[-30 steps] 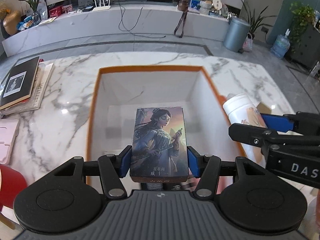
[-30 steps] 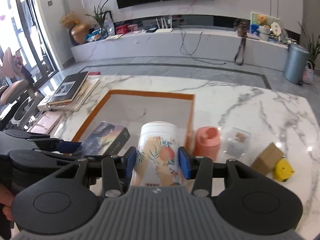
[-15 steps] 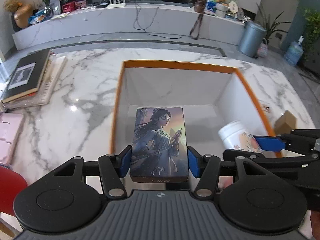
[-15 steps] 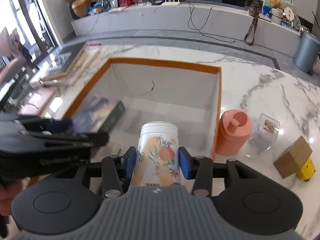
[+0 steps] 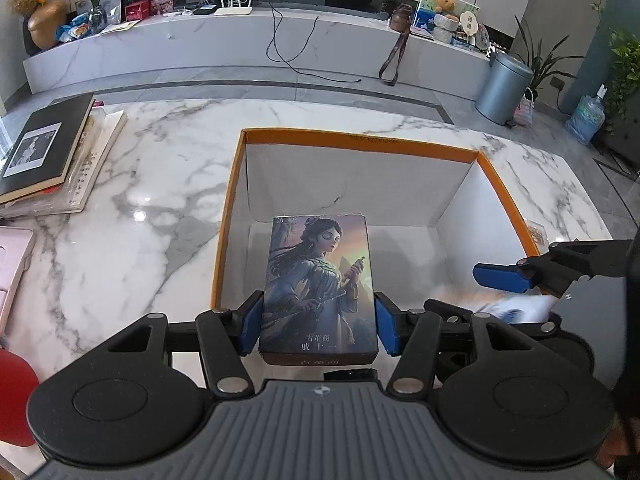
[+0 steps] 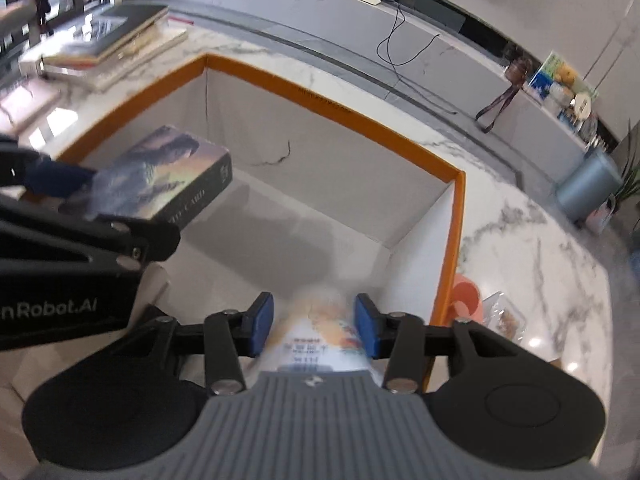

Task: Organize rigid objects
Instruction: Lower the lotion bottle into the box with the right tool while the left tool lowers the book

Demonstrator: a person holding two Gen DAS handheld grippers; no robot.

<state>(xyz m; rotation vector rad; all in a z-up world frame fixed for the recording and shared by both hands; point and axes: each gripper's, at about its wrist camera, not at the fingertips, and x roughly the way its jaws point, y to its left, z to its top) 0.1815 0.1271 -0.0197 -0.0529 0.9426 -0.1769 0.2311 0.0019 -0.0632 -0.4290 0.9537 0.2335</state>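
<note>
Holding card box (image 5: 319, 286) (spine reads "CARD"), gripper (image 6: 64, 307) marked "nRobot.AI"

Bright daylight, tabletop glare, fisheye bending, right view motion-blurred

Two matching handheld tools, matte black. Left gripper (image 5: 318, 322): blue pads (image 5: 251, 322) on thin black fingers, silver screws at the linkage joints, a round disc moulded into each side plate, a grey ribbed housing with a small emblem at its front edge. Right gripper (image 6: 314, 324): same blue pads, silver screws, grey ribbed housing. White lettering on the left tool's black side
</note>
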